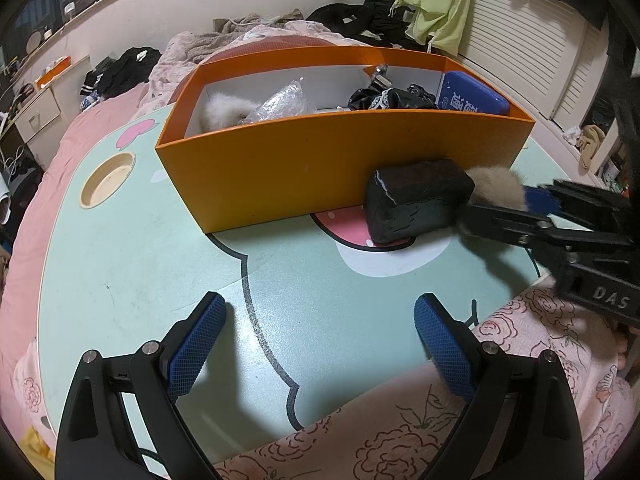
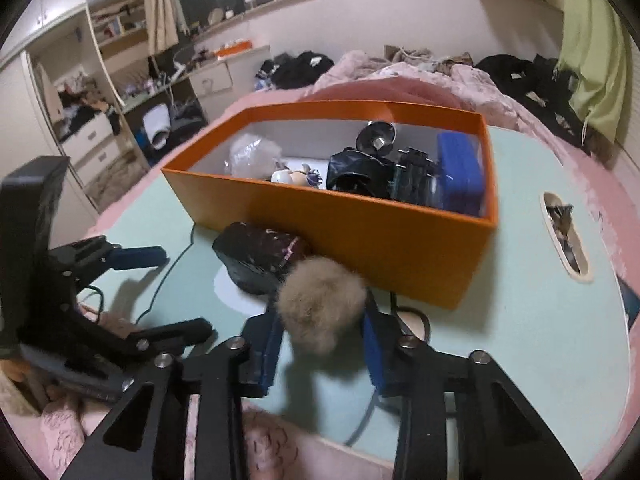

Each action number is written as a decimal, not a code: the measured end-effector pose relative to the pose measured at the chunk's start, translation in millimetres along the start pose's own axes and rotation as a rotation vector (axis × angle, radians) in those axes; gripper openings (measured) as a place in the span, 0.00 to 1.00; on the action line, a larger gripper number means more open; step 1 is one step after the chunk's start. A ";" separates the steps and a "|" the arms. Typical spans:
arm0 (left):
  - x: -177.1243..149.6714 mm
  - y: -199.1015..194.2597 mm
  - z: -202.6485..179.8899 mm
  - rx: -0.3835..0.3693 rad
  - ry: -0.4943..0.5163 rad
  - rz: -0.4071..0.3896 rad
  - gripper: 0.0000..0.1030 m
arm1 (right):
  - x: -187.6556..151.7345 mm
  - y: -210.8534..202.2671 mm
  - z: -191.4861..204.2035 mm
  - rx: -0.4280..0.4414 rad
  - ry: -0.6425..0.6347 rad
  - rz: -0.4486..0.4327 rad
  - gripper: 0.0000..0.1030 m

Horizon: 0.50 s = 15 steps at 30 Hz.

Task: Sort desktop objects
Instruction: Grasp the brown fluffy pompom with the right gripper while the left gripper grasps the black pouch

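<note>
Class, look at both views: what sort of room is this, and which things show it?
Most likely a bedroom: the small table stands on a bed with pink bedding, clothes lie heaped, and drawers line the wall.

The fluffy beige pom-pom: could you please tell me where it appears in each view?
Left wrist view: fluffy beige pom-pom at right, behind the black block.
Right wrist view: pom-pom at lower centre, clamped by the right gripper.
Shared landmark: orange box.

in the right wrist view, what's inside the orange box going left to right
clear crinkled plastic bag → small white and tan figurine → crumpled black plastic bag → blue rectangular case, all inside the orange cardboard box
</note>
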<state>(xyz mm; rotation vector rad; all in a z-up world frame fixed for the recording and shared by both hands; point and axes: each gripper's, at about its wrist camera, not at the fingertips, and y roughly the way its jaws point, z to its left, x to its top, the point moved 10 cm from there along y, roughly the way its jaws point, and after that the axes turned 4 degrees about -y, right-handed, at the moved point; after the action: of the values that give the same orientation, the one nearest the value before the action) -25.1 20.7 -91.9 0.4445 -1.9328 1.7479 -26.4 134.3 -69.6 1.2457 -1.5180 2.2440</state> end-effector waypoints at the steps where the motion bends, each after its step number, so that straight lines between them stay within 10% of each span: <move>1: -0.1 -0.2 0.0 0.001 0.000 0.000 0.92 | -1.5 -6.0 -5.6 0.000 0.025 -0.018 0.25; 15: 48.6 -8.3 -52.5 -0.073 0.012 0.007 0.92 | -14.4 -48.5 -60.6 -0.029 0.240 -0.165 0.25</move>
<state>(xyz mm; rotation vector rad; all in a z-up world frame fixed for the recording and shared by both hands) -53.3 75.6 -54.9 0.4003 -1.9848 1.6744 -23.9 211.8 -54.5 1.0107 -1.3065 2.1669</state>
